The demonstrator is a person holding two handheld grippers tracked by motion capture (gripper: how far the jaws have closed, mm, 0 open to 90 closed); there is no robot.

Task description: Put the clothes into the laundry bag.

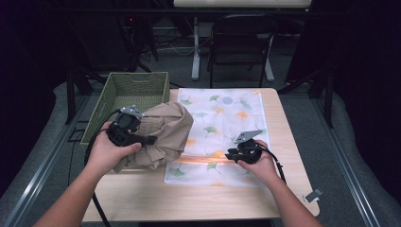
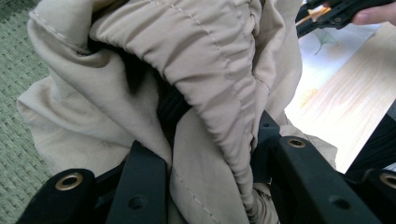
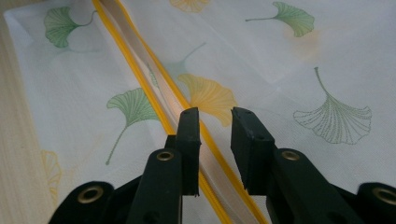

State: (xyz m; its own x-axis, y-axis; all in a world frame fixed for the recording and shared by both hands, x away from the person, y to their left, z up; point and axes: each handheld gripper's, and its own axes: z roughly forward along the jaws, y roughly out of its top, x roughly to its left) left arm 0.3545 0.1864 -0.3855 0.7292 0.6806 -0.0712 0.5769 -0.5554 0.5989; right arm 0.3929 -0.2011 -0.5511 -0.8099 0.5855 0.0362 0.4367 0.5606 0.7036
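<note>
Right gripper [image 1: 232, 154]: held in the person's right hand [image 1: 260, 163] at the near right of the table [image 1: 198, 198]. In the right gripper view its jaws stand a little apart, nothing between them, poised over the yellow zip [image 3: 140, 65] of the bag [image 3: 280, 70]; the left jaw lies over the zip line, and whether it touches cannot be told.

Left gripper [image 1: 149, 140]: held in the left hand [image 1: 111, 153] at the near left. In the left gripper view the jaws close on a gathered fold of the garment [image 2: 210, 84], cloth bunched between them.

Garment [image 1: 165, 132], beige: a crumpled bundle, partly on the table, partly over the near right corner of the basket [image 1: 118, 90], its right side overlapping the left edge of the bag.

Bag [image 1: 227, 113], white with green and yellow ginkgo leaves: flat on the table's middle, zip running across its near part.

Basket, green woven: at the table's far left.

Small grey clip [image 1: 313, 194]: near right corner of the table, well apart from the bag.

Chair [image 1: 241, 42]: beyond the table on the floor.
</note>
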